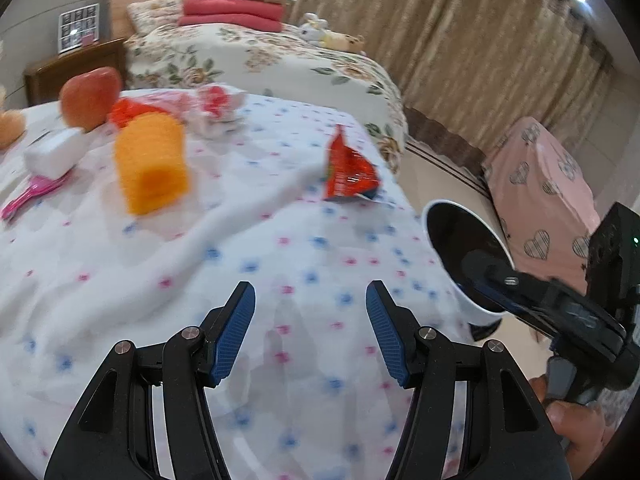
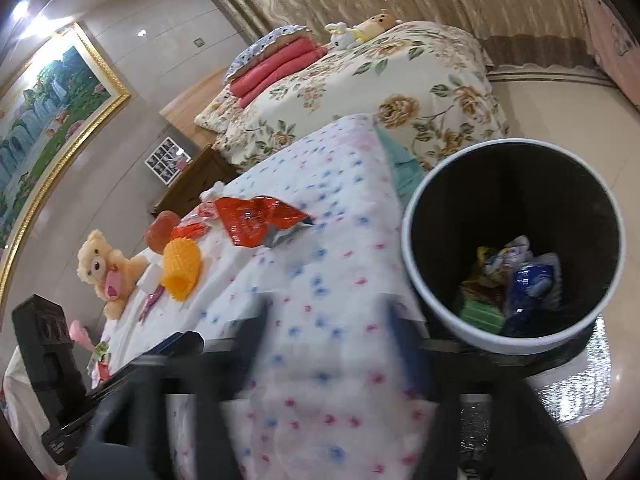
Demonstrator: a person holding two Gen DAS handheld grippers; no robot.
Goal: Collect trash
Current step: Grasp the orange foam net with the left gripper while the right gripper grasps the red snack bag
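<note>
The left gripper (image 1: 310, 332) hangs low in its frame, jaws released and bare over the dotted cloth (image 1: 240, 272). The right gripper (image 2: 326, 336), blurred at bottom centre, also stands wide apart with nothing between. A red wrapper (image 1: 349, 172) lies mid-frame on the cloth. The bin (image 2: 516, 240), right of frame, holds trash (image 2: 508, 280).

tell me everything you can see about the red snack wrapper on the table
The red snack wrapper is a crumpled, glossy foil-like packet, red-orange outside with a silvery lining at its torn open end. It looks empty and partly flattened, one corner sticking up. It lies on the flower-dotted white cloth near the table edge by the bin. Nothing else touches it; neither claw holds it.
</note>
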